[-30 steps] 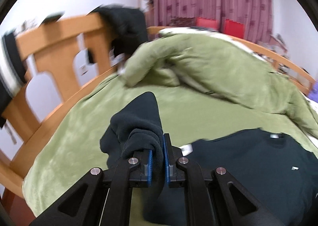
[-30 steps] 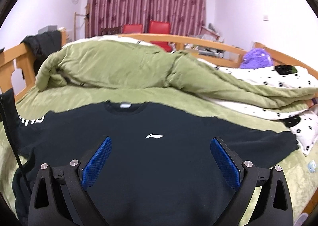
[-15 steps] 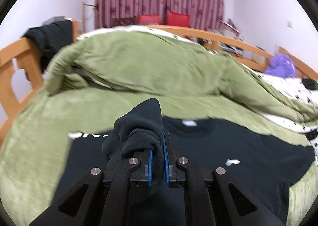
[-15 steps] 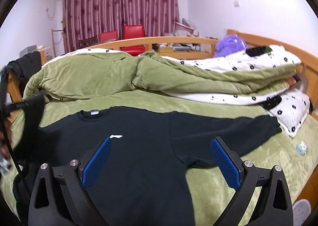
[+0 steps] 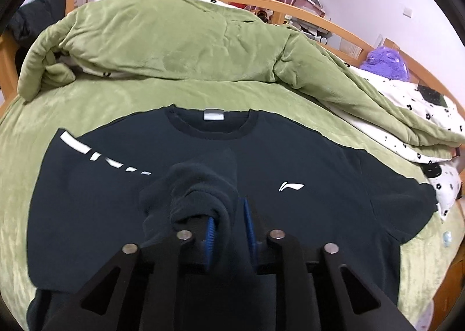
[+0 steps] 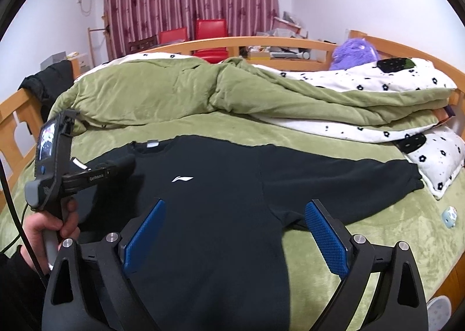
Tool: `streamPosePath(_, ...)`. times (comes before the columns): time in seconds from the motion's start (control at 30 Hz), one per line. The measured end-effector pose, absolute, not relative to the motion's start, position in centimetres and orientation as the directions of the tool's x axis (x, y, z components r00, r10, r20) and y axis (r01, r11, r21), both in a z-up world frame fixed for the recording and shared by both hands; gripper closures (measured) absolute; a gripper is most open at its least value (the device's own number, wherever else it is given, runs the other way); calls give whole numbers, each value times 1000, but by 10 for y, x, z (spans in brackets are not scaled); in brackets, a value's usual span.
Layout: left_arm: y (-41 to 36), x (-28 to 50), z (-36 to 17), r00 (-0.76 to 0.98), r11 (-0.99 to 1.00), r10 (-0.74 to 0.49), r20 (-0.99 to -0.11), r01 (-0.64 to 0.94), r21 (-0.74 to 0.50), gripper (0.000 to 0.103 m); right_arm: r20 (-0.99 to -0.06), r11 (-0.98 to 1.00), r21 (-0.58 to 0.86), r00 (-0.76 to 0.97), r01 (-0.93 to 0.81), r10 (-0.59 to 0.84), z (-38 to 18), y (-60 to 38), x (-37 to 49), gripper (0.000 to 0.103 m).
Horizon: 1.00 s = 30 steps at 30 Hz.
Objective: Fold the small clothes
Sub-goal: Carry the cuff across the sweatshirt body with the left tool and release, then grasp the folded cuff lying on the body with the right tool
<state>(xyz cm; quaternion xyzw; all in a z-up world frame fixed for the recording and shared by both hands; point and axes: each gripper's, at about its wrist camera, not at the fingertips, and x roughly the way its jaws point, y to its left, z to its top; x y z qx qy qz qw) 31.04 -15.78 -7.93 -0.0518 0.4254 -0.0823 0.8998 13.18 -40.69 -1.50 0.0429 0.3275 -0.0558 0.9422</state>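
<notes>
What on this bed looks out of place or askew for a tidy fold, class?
The black sweatshirt lies lopsided: one sleeve stretches flat toward the spotted pillow, while the other sleeve's cuff is bunched in the left gripper. Behind it, the green quilt sits heaped and unmade.

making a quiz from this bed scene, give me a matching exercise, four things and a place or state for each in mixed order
Things:
1. left gripper
2. right gripper
3. purple plush toy
4. right sleeve

States or places:
A. stretched flat toward the pillow
B. open, holding nothing
C. shut on the sweatshirt's left cuff
D. far corner, by the bed rail

Pairs: 1-C, 2-B, 3-D, 4-A
</notes>
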Motion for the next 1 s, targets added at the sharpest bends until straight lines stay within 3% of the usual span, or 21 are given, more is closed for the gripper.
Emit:
streamPosePath(0.17, -114, 292, -61, 650, 989, -141, -746, 61, -135, 73, -629, 994, 62, 777, 86, -28, -17, -387, 136, 8)
streamPosePath(0.23, -94, 285, -55, 668, 989, -133, -732, 48, -136, 58, -630, 996, 62, 776, 61, -8, -18, -377, 137, 11)
streamPosePath(0.3, -74, 276, -48, 688, 991, -119, -716, 33, -133, 54, -633, 998, 47, 774, 35, 3, -21, -364, 140, 14)
streamPosePath(0.57, -10, 263, -45, 722, 996, -31, -691, -36, -82, 53, -651, 997, 69, 756, -26, 65, -33, -326, 156, 28)
streamPosePath(0.67, 6, 262, -59, 722, 997, -5, -692, -50, -59, 52, -673, 997, 68, 735, -42, 77, -45, -308, 168, 38)
streamPosePath(0.73, 14, 265, -70, 715, 998, 5, -699, -49, -43, 52, -701, 996, 73, 708, -52, 89, -54, -297, 178, 52)
streamPosePath(0.77, 18, 266, -74, 713, 998, 11, -701, -52, -36, 52, -711, 995, 79, 695, -66, 102, -58, -291, 183, 55)
streamPosePath(1.0, 47, 279, -92, 689, 994, 2, -724, -79, -73, 50, -723, 990, 41, 680, -135, 123, -67, -254, 210, 56)
